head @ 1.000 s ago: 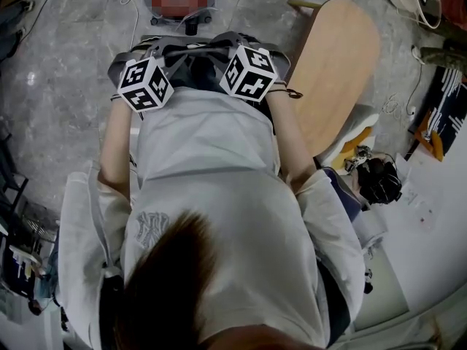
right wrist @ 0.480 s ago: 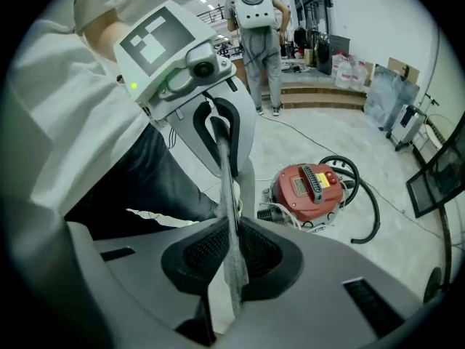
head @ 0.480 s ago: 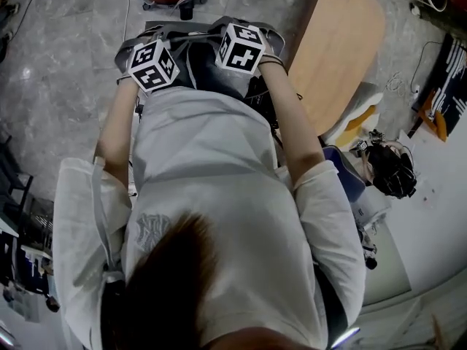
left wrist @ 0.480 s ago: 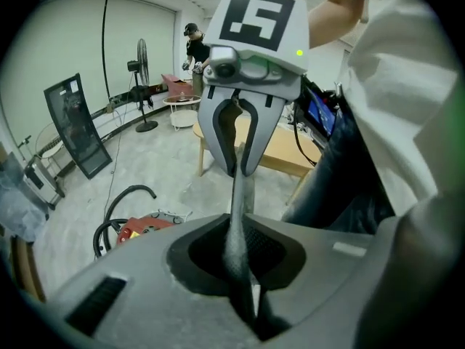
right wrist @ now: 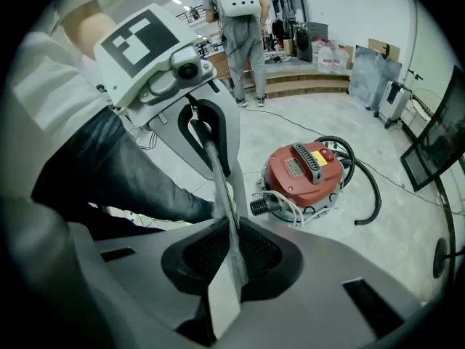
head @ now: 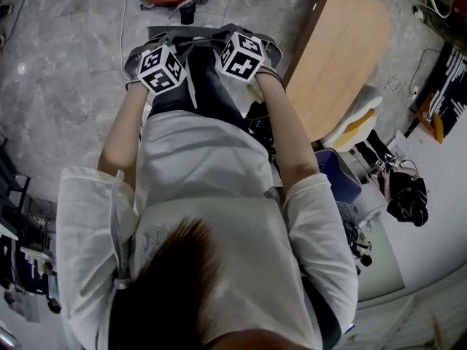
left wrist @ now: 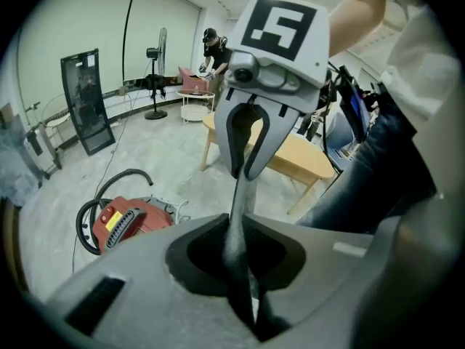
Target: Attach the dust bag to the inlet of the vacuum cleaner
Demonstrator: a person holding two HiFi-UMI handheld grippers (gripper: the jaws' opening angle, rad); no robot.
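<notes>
Both dust bag (left wrist: 236,231) pinches hidden overhead.

Dust bag (right wrist: 232,264) seemingly fuzzy cloth; vacuum (right wrist: 301,173) glossy plastic.

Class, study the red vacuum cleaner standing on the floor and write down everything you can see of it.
The vacuum cleaner is a round red canister, plastic by its look, standing upright on the pale floor. A black handle crosses its top, with a yellow label beside it. A black ribbed inlet sticks out low on the side facing the camera. A black hose curls round its far side, and a white cord loops about its base.
</notes>
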